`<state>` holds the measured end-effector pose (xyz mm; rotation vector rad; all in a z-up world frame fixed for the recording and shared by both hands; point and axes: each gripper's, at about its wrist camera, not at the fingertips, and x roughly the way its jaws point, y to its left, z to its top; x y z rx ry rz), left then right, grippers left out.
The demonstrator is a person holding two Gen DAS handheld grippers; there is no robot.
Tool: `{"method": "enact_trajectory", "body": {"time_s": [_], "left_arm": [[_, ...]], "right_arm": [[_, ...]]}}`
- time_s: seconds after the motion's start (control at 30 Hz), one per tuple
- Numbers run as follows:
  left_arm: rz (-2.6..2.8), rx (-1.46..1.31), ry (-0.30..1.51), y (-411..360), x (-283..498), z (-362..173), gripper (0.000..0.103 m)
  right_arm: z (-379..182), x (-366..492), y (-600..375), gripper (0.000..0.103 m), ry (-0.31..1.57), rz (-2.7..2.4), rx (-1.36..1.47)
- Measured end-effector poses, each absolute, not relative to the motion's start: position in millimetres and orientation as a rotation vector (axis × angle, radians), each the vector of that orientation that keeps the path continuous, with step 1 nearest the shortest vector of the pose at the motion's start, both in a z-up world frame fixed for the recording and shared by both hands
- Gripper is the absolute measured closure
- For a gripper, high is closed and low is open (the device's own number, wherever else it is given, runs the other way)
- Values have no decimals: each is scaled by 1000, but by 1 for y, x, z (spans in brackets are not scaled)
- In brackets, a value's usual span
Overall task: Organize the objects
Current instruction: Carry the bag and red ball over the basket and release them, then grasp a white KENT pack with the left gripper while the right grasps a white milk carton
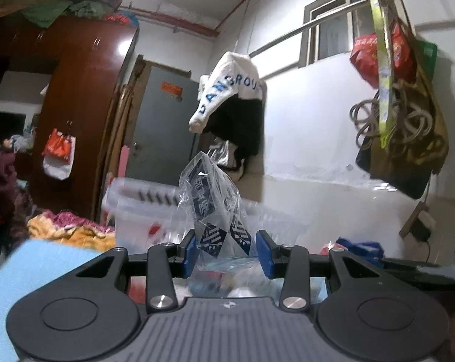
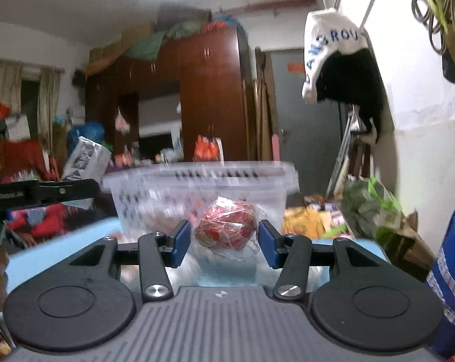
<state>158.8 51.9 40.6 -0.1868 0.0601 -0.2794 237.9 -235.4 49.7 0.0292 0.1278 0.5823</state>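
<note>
My left gripper [image 1: 225, 252] is clenched on a clear plastic bag with dark blue printed panels [image 1: 210, 202]. The bag's long axis runs near upright, its crumpled top leaning slightly left, rising in front of the clear plastic basket [image 1: 136, 208]. My right gripper [image 2: 224, 242] has its pads against the clear wrap of a round red packet [image 2: 225, 226]; it grasps that wrap loosely. The packet is too round to give a long axis. It sits over the light blue surface [image 2: 55, 250], just before the basket's near wall. The left gripper shows at the left edge, bag raised.
</note>
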Motion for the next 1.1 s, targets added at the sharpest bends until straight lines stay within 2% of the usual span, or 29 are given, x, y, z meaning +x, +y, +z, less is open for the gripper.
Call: {"method": "enact_trajectory", "body": {"time_s": [0.13, 0.27, 0.3, 0.33, 0.37, 0.4, 0.43, 0.47, 0.5, 0.57, 0.63, 0.7, 0.8, 0.9, 1.1], "left_arm": [[-286, -159, 33, 49, 175, 89, 58], [-259, -124, 168, 38, 229, 120, 58], [-276, -126, 223, 36, 244, 122, 56], [-297, -117, 280, 33, 260, 121, 47], [-297, -104, 323, 30, 274, 118, 43], [-257, -98, 347, 31, 282, 114, 32], [-205, -96, 371, 32, 289, 110, 21], [-171, -106, 386, 34, 291, 107, 20], [-159, -127, 385, 38, 286, 103, 20], [-210, -169, 345, 50, 265, 96, 20], [-247, -183, 314, 57, 239, 86, 16], [-226, -164, 300, 58, 216, 74, 14], [-173, -160, 345, 58, 203, 55, 13], [-174, -177, 424, 52, 212, 40, 17], [-157, -93, 482, 32, 220, 17, 20]], "right_arm": [[95, 249, -210, 50, 54, 586, -38], [128, 297, -172, 49, 116, 572, -126], [131, 310, -165, 47, 142, 588, -133], [132, 319, -161, 45, 158, 601, -136], [131, 325, -157, 44, 170, 585, -143], [131, 329, -154, 28, 181, 550, -159], [129, 328, -155, 18, 179, 535, -167], [128, 323, -159, 2, 163, 530, -164], [126, 313, -167, 0, 128, 530, -151], [120, 294, -186, 0, 94, 538, -133], [109, 284, -203, 0, 113, 529, -121], [94, 287, -216, 0, 188, 489, -96], [64, 317, -229, 0, 402, 437, -22], [45, 348, -233, 0, 584, 383, 78], [31, 368, -227, 0, 664, 375, 87]]}}
